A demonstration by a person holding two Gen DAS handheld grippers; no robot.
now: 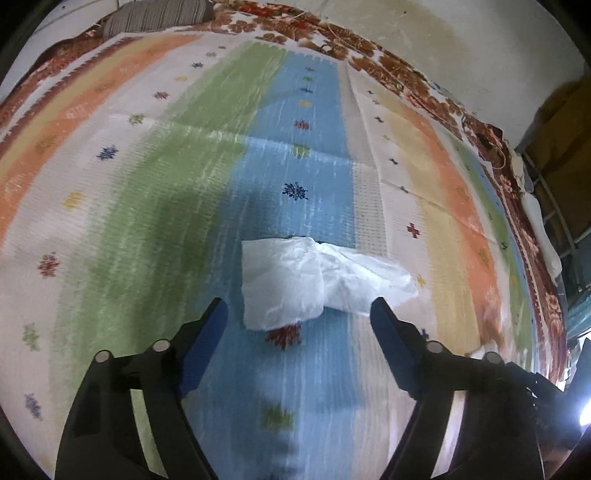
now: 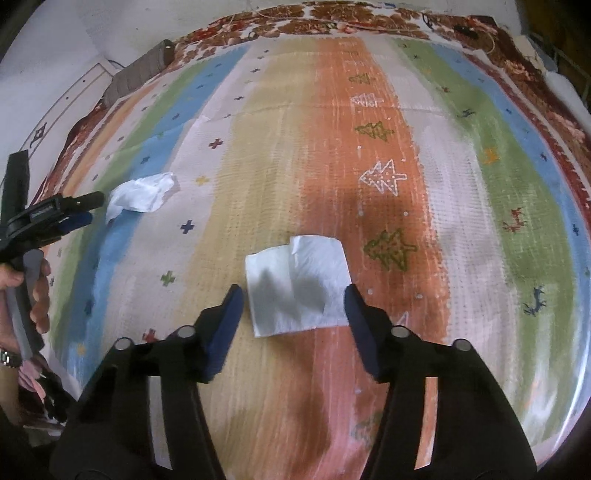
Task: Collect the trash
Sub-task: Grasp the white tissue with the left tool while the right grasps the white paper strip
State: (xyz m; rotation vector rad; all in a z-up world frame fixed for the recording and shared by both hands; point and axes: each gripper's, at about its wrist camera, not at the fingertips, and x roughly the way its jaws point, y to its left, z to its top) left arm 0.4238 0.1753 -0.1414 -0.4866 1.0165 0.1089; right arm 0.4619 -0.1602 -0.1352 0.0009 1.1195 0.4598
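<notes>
White tissues on striped mat (image 1: 155, 192), both your grippers wide open.
L gripper (image 1: 299, 308) hovers w/ crumpled tissue (image 1: 314, 284) lying btwn its spread jaws on blue stripe; R gripper (image 2: 293, 295) straddles flat tissue (image 2: 295, 284) on yellow/orange, nothing gripped.

a striped mat (image 1: 207, 155) in green, blue, orange and cream, dotted with small motifs, covers the surface. a floral red-brown blanket (image 1: 402, 62) borders it toward twelve o'clock, with a grey striped pillow (image 1: 155, 16) at eleven.

Home bedroom: striped bedspread (image 1: 147, 177), pillow (image 1: 155, 16).
</notes>
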